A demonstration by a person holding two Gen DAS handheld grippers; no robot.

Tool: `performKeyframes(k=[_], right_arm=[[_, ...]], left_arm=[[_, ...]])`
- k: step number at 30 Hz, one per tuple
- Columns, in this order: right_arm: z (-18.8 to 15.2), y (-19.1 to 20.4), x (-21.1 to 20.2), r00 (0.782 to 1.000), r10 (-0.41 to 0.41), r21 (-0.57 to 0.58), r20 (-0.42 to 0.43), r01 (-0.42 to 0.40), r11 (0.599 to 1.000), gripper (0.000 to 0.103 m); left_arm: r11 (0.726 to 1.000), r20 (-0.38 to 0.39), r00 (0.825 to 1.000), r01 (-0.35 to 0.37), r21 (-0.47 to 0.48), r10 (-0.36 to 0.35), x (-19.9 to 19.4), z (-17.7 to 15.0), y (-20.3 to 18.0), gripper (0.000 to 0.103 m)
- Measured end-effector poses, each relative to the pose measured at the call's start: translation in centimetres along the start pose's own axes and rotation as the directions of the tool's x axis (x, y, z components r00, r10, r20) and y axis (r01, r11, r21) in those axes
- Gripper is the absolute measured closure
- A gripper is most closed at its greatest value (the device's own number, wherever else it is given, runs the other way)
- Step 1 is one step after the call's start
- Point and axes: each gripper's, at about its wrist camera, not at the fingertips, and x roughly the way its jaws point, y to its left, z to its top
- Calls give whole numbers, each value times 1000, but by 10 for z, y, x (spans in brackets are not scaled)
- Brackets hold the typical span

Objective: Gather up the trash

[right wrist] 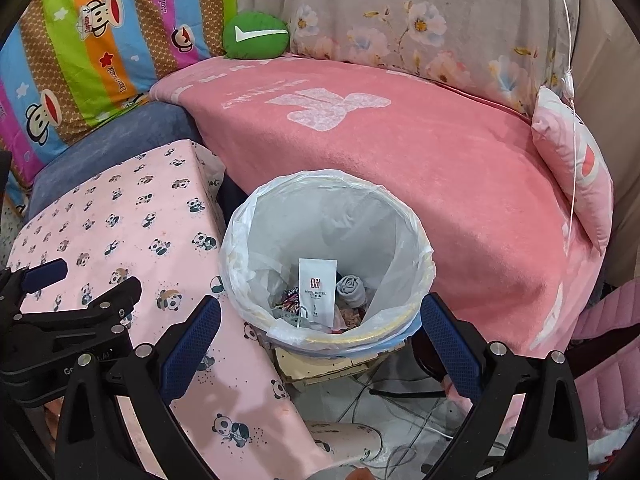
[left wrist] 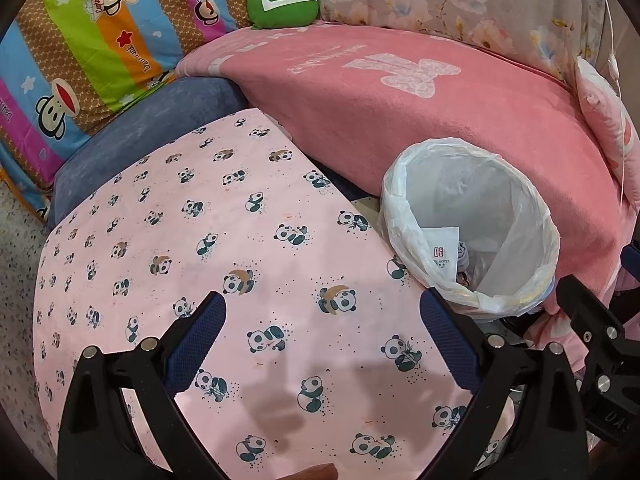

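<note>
Both grippers' fingers [right wrist: 200, 344] spread, empty, white sachet [right wrist: 317, 292] upright in lined bin [right wrist: 420, 248], long axis vertical

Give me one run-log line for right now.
left gripper: open, empty, over panda cloth | right gripper: open, empty, above bin | white packet: in bin

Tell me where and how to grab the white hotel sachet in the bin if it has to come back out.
Grip the white hotel sachet by its upper edge, coming straight down through the bin's open mouth. It stands nearly upright against the other trash, top edge free, so tongs closing across its flat faces should likely catch it. The liner walls block any sideways approach.
</note>
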Motion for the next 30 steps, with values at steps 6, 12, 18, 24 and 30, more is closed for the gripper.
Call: performKeyframes(k=[6, 12, 18, 24, 30], right_arm=[[0, 0, 0, 1000, -1, 0, -2, 1, 1000, 7], [-1, 1, -1, 1000, -9, -1, -6, 9, 1000, 7], [-1, 2, -1, 1000, -11, -3, -6, 11, 1000, 7], [-3, 0, -1, 1000, -13, -7, -7, 13, 1000, 7], [-2, 0, -1, 1000, -15, -8, -6, 15, 1000, 7]], left_arm=[[1000, -12, 1000, -14, -15, 14, 2, -1, 1, 10], [999, -21, 999, -37, -25, 37, 2, -4, 2, 10], [999, -22, 999, -44, -31, 43, 0, -5, 2, 10], [998, -22, 999, -47, -34, 46, -1, -5, 0, 10], [998, -22, 999, -50, -39, 50, -2, -6, 0, 10]])
